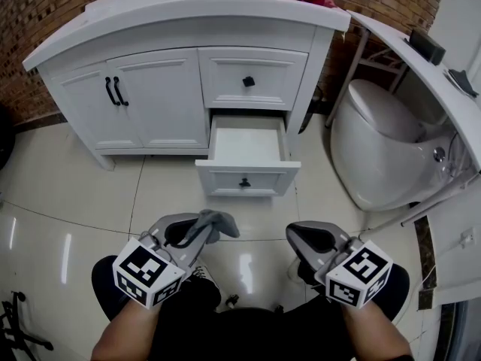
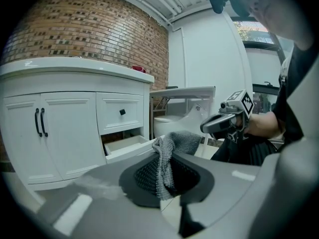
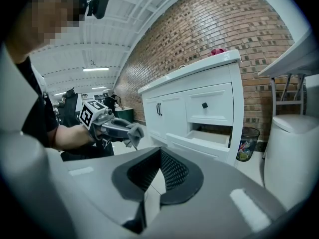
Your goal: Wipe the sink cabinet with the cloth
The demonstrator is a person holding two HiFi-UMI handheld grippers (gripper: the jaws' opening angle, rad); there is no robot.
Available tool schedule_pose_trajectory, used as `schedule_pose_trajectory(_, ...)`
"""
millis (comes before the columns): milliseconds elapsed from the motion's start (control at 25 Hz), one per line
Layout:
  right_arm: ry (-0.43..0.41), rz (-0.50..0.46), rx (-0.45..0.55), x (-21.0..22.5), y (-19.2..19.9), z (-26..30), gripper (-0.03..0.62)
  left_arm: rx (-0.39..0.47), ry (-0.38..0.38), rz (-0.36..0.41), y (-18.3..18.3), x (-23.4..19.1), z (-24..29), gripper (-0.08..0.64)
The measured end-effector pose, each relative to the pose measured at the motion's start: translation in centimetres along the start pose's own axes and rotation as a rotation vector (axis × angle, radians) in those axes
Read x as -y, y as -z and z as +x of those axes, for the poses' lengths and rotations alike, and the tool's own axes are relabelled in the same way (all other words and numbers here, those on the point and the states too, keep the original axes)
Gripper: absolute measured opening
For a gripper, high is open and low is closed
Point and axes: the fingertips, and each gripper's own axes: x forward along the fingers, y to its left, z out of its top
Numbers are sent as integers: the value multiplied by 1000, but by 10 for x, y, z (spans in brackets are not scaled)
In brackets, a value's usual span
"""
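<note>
Well short of the worktop's (image 1: 188,10) front edge, your left gripper (image 1: 200,230) is clenched on the grey cloth (image 1: 219,222), soft, light and floppy, best gripped by its bunched middle, while your right gripper (image 1: 295,236) is closed on nothing.

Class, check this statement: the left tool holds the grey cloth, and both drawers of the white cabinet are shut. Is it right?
No. The lower drawer is pulled open; only the upper drawer is shut, as the head view shows. The left tool does hold the grey cloth.
</note>
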Motion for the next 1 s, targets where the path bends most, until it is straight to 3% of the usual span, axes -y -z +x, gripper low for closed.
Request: schedule_pose_trajectory(1000,3,-24,-18,0,0,4,3,16,16,9,-2,5,0,35)
